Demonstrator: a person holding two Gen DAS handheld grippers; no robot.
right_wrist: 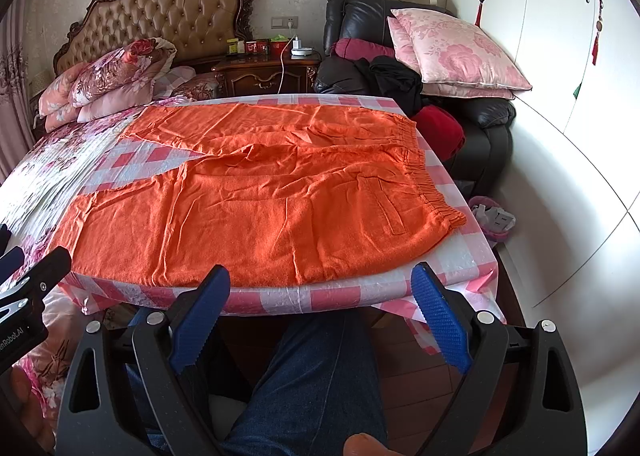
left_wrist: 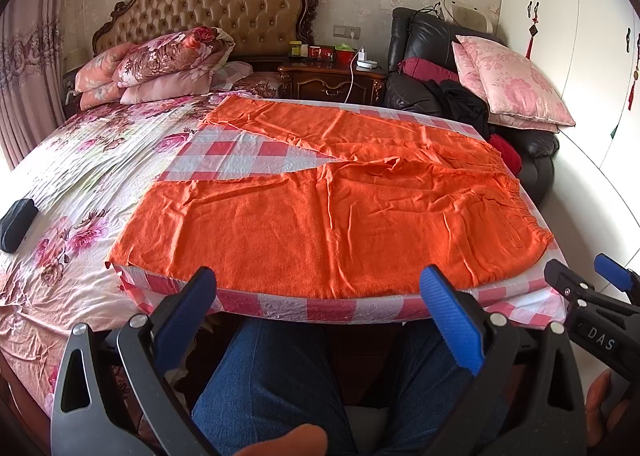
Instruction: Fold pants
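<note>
Orange pants [left_wrist: 328,216] lie flat and spread on a pink-and-white checked board [left_wrist: 280,306] on the bed, waistband to the right, two legs running left. They also show in the right wrist view [right_wrist: 260,208]. My left gripper [left_wrist: 320,280] is open and empty, held in front of the board's near edge, below the near leg. My right gripper [right_wrist: 322,276] is open and empty, at the same near edge, closer to the waistband [right_wrist: 424,176]. The right gripper also shows in the left wrist view [left_wrist: 588,276].
A floral bedsheet [left_wrist: 80,160] covers the bed, with pillows [left_wrist: 160,64] by the headboard. A nightstand [left_wrist: 332,76] and a black armchair [left_wrist: 440,68] with pink cushions stand behind. A white wardrobe [right_wrist: 560,76] is at right. My jeans-clad legs [left_wrist: 272,384] are below.
</note>
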